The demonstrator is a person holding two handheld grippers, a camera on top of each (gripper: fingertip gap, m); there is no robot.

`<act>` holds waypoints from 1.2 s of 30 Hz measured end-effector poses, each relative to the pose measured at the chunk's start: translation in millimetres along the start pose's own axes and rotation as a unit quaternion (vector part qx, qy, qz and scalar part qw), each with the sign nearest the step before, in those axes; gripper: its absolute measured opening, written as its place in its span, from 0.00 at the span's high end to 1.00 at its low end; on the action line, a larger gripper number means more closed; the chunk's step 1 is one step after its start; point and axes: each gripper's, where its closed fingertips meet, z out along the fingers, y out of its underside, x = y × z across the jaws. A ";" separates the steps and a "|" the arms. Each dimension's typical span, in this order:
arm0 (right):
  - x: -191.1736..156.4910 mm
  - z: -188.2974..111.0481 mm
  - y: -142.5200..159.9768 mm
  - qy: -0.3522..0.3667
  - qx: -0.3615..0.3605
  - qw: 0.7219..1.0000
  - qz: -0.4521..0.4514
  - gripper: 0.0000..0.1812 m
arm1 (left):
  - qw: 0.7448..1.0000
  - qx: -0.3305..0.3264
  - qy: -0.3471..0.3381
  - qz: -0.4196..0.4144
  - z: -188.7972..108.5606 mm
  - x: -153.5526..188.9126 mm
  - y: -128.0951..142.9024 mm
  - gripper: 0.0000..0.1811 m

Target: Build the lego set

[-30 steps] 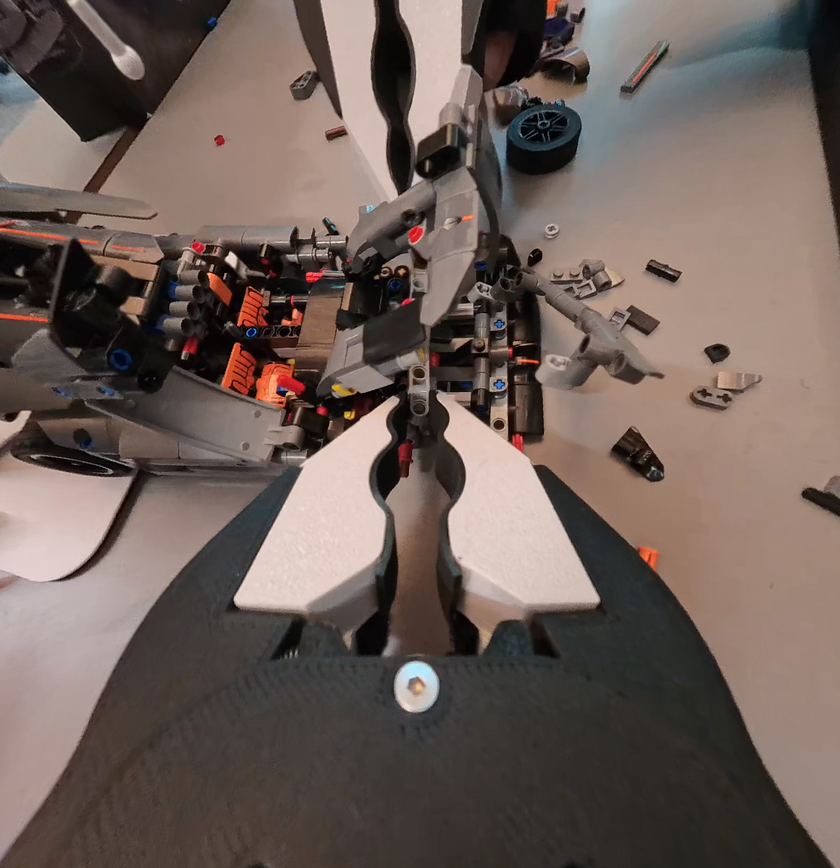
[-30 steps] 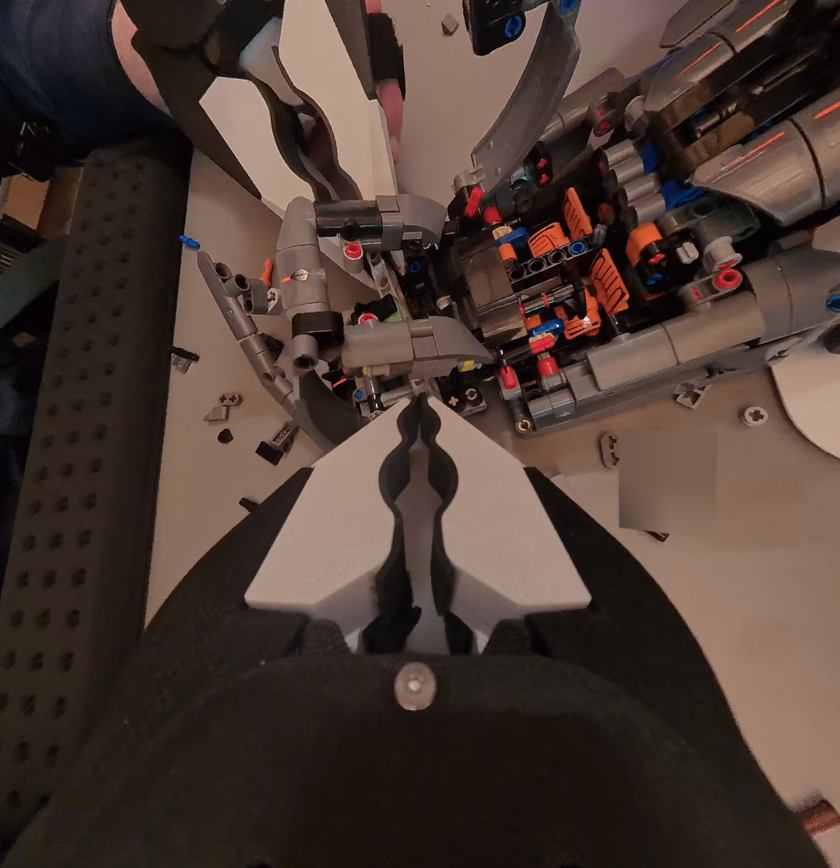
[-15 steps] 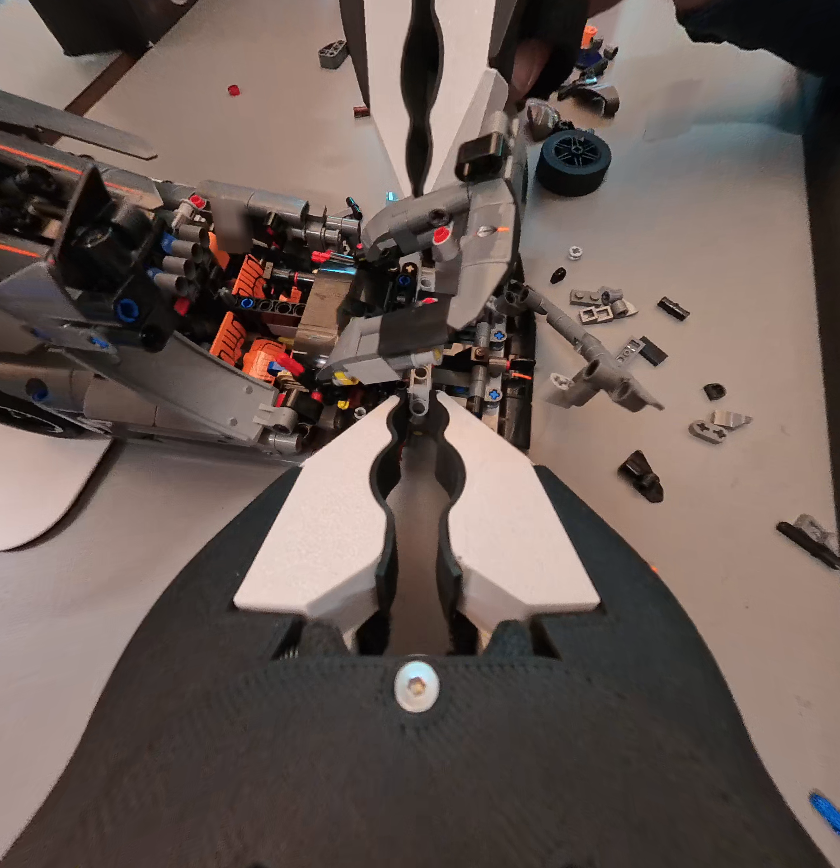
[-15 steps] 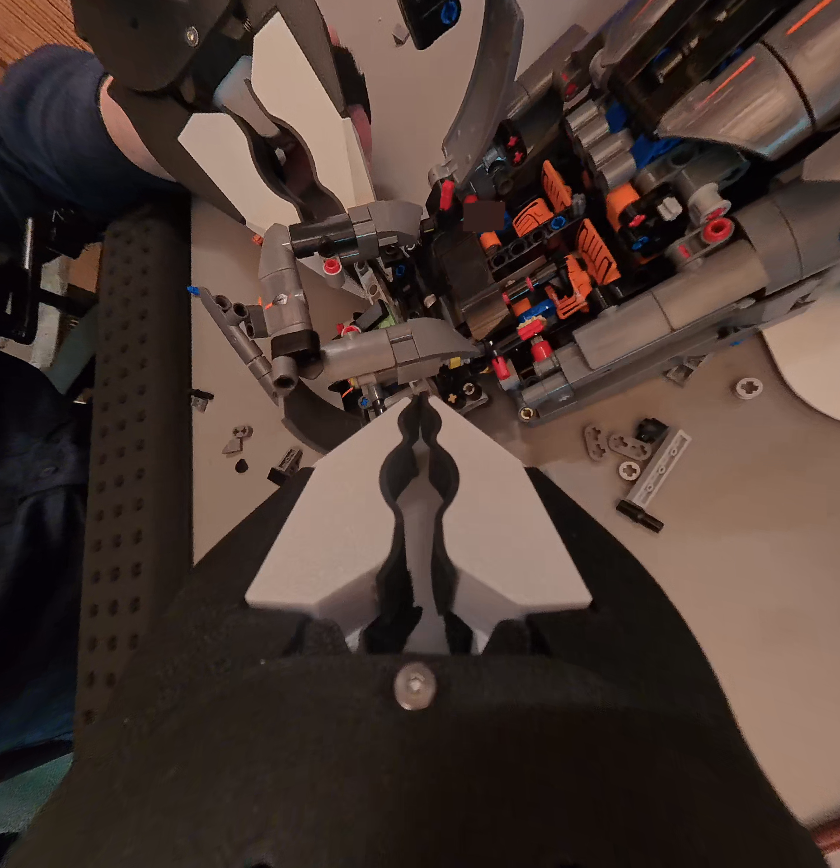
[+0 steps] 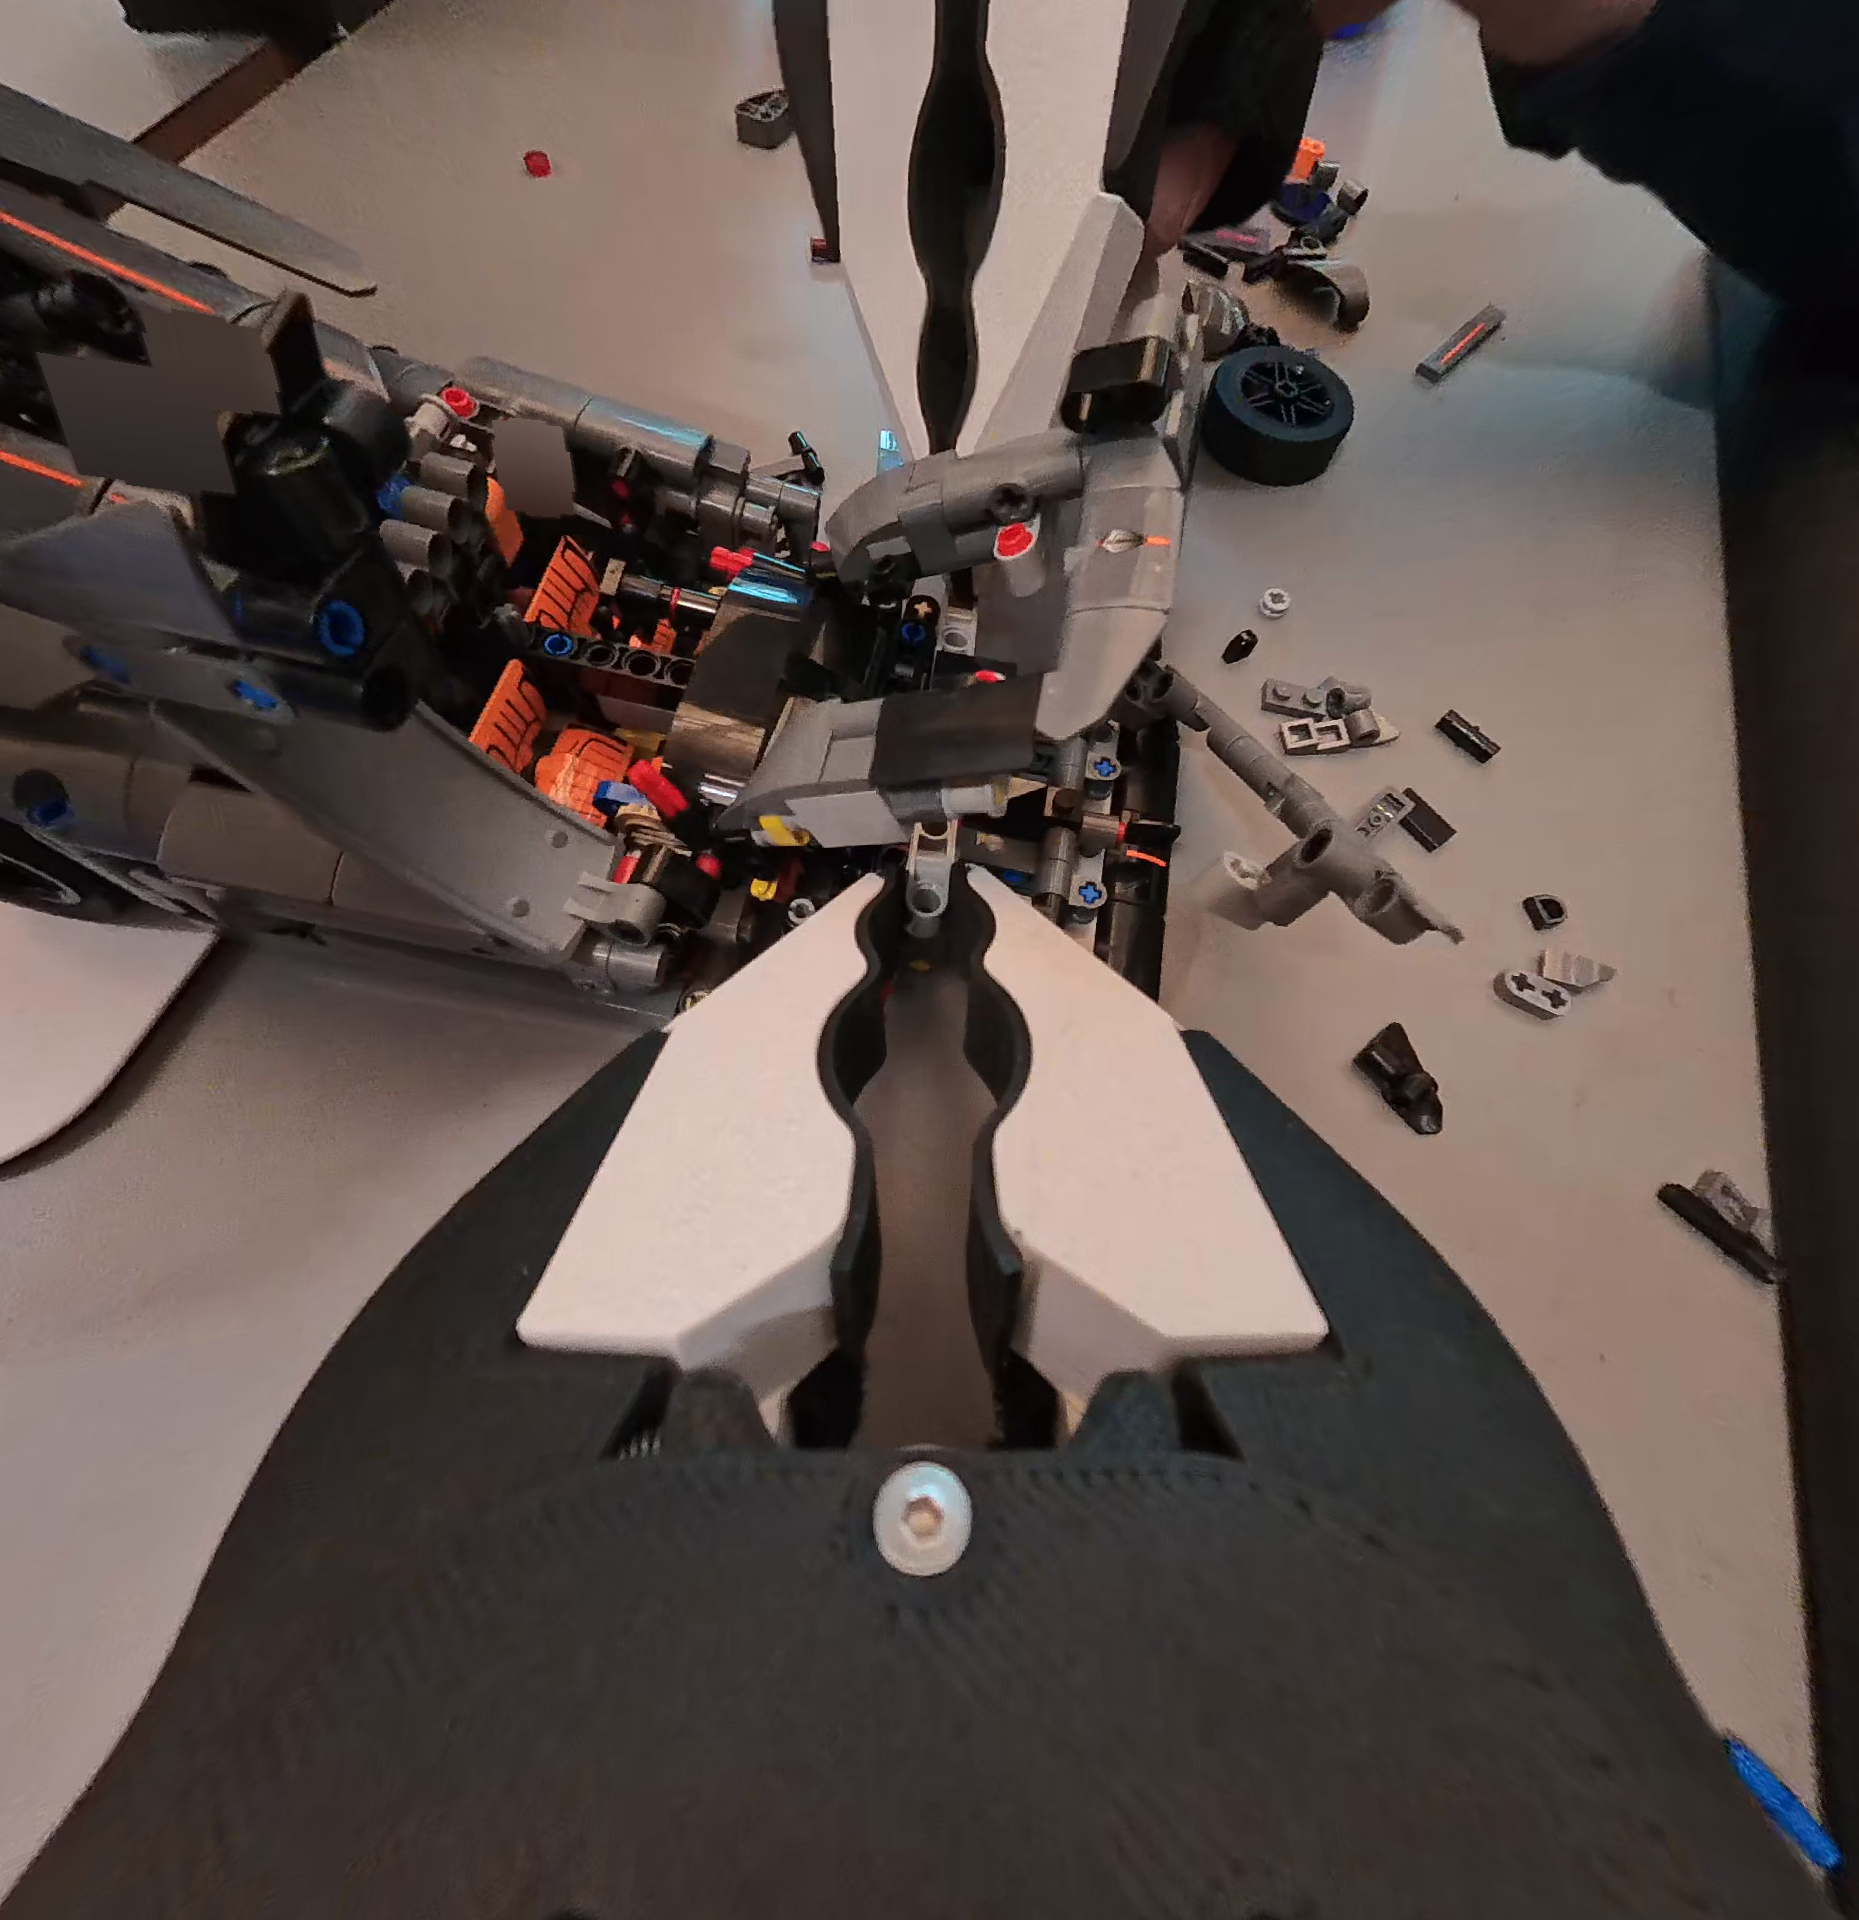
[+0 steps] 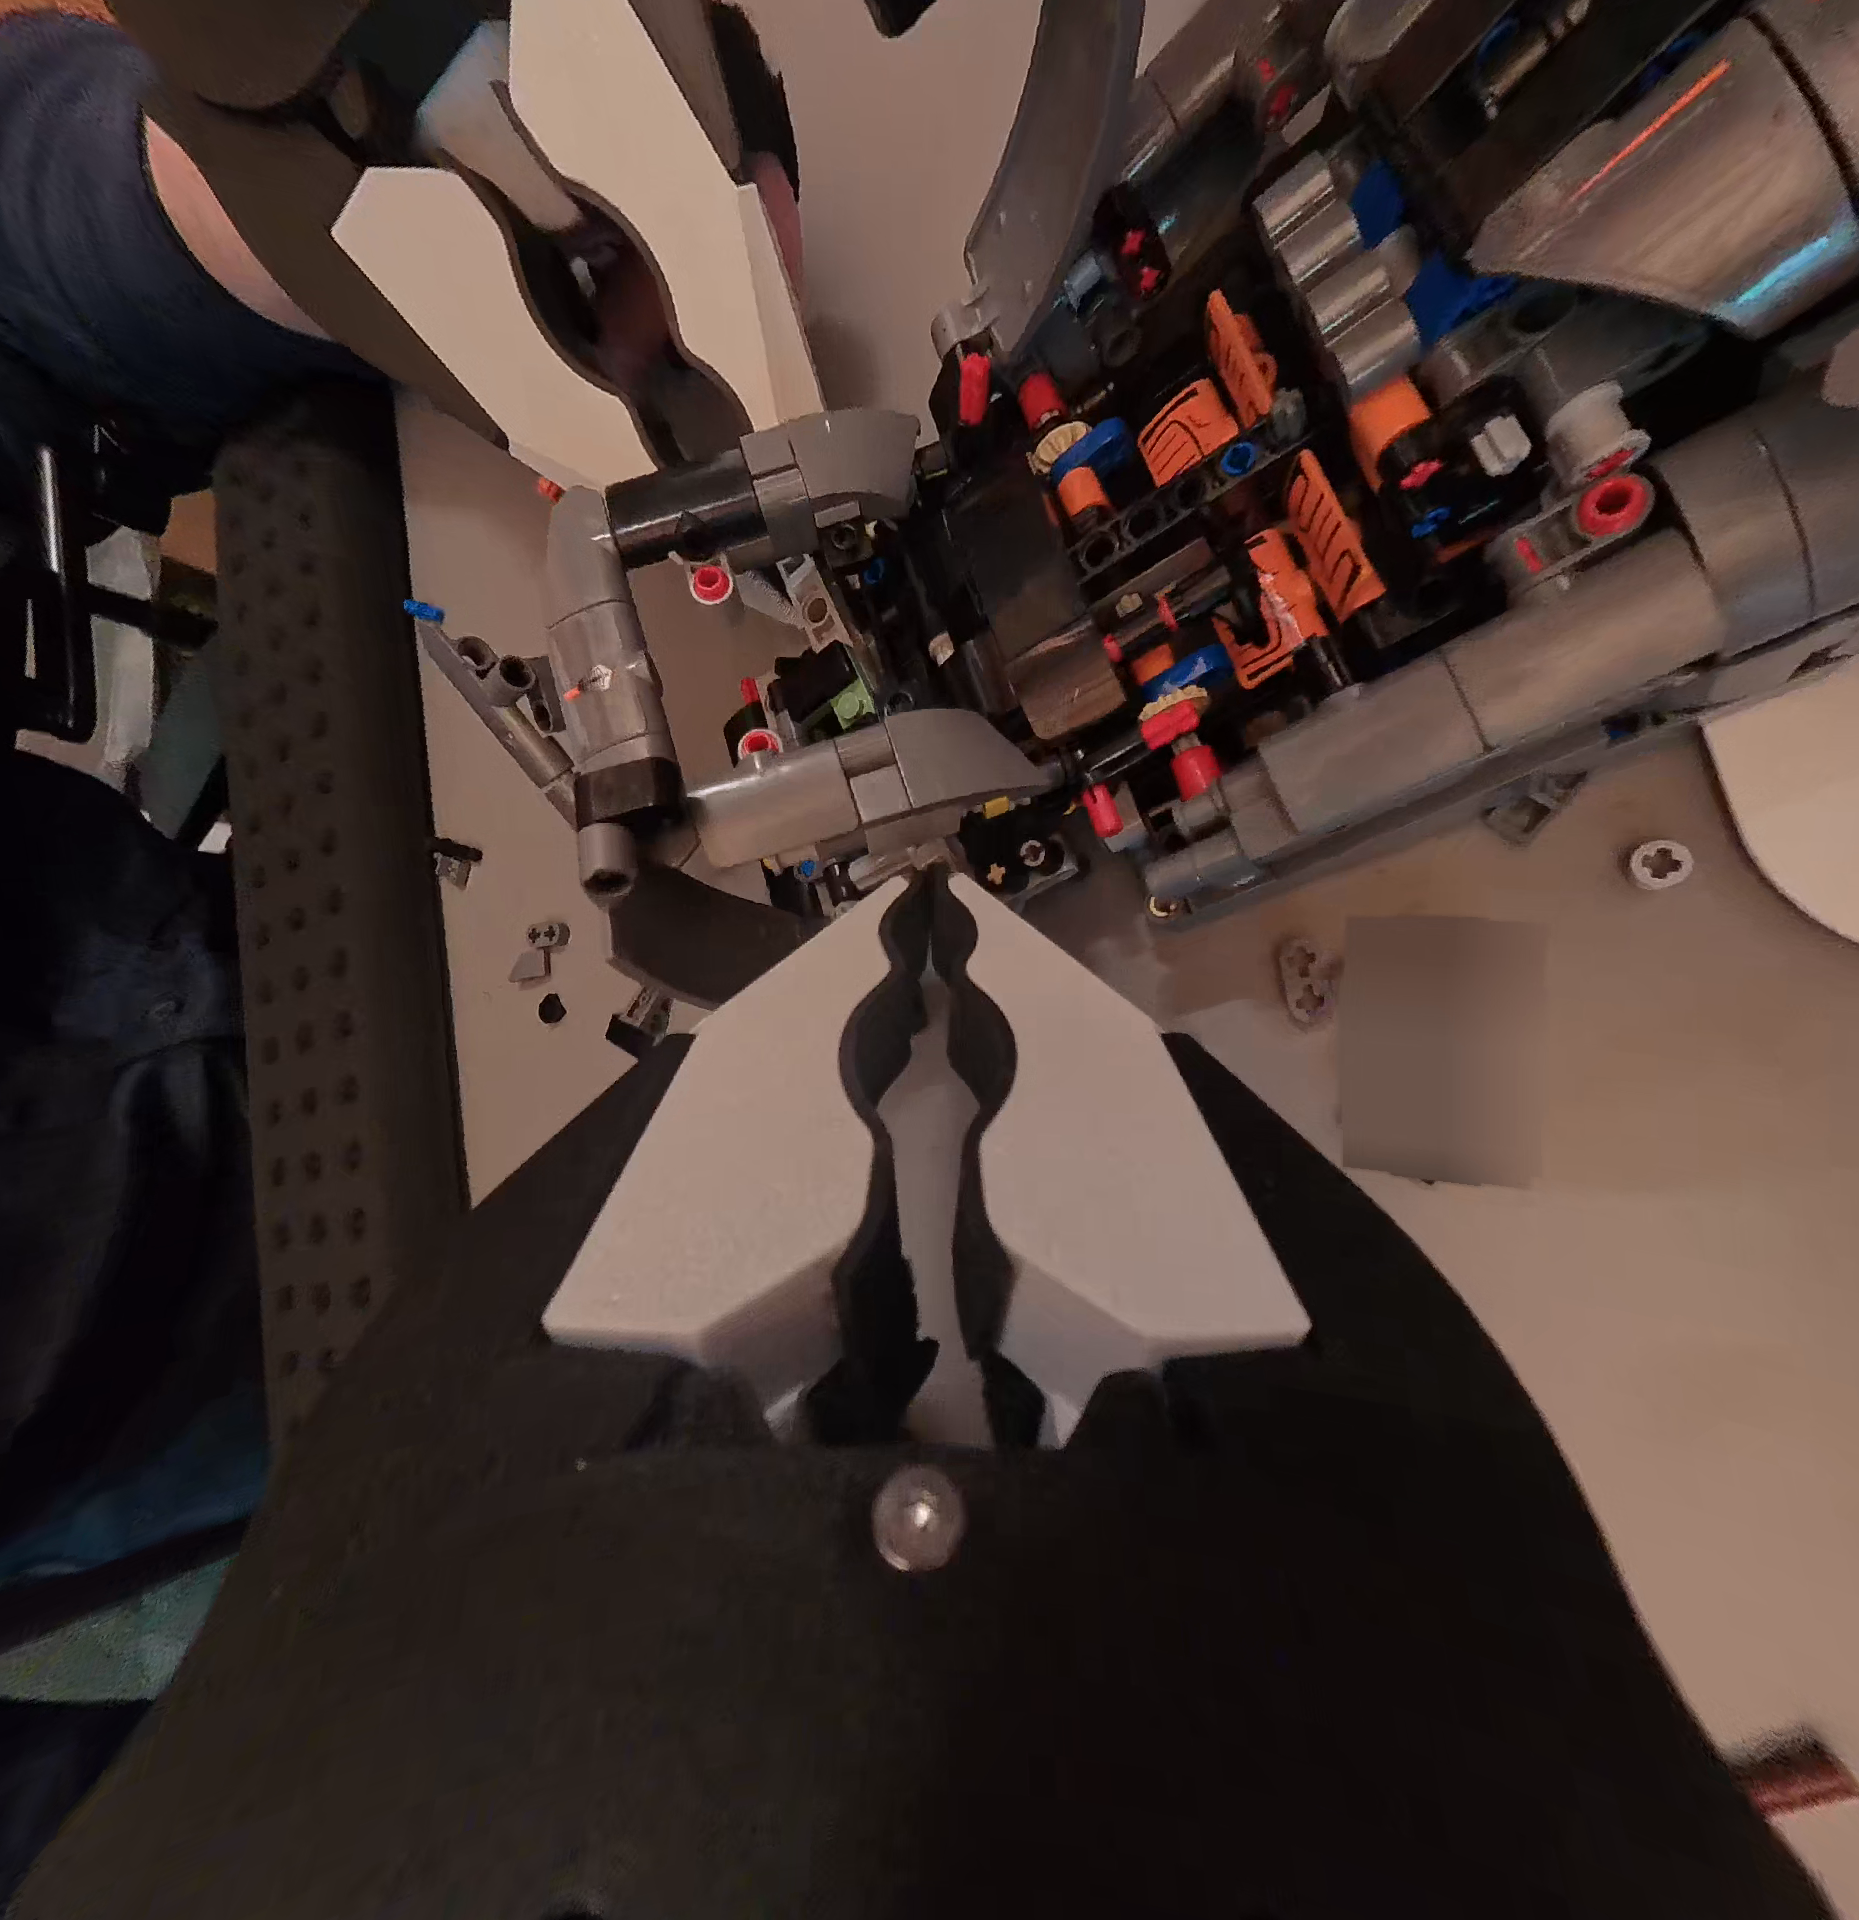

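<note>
You're pinching the car point(image 5: 613, 665) w/ both grippers nearly closed, left gripper point(image 5: 925, 904) on a grey pin at 12, right gripper point(image 6: 930, 899) on its edge; it's brittle, so grip beams.

Grey-orange lego car point(image 5: 551, 707), half-built, on table

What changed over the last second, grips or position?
The lego car has swung across both views, so the model or the grippers turned. Left gripper stays clamped on the small grey connector; right gripper stays shut at the front assembly. Nothing was released, and the loose wheel is still loose on the table.
</note>
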 end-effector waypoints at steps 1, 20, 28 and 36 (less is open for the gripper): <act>0.0 0.1 0.2 -0.002 -0.010 1.000 -0.001 1.00 | 1.000 0.000 0.002 -0.003 0.2 0.1 0.1 0.97; -0.8 2.7 -0.8 0.012 -0.035 0.999 -0.030 1.00 | 1.000 0.008 -0.003 -0.016 -1.8 -4.2 -1.4 0.96; -2.8 4.2 -3.6 -0.012 -0.018 1.000 -0.014 1.00 | 0.999 0.012 -0.020 -0.024 -4.3 -10.5 -1.7 0.96; -3.2 4.8 -4.8 0.003 -0.022 0.999 -0.032 1.00 | 1.000 0.008 -0.021 -0.018 -4.5 -10.1 0.0 0.96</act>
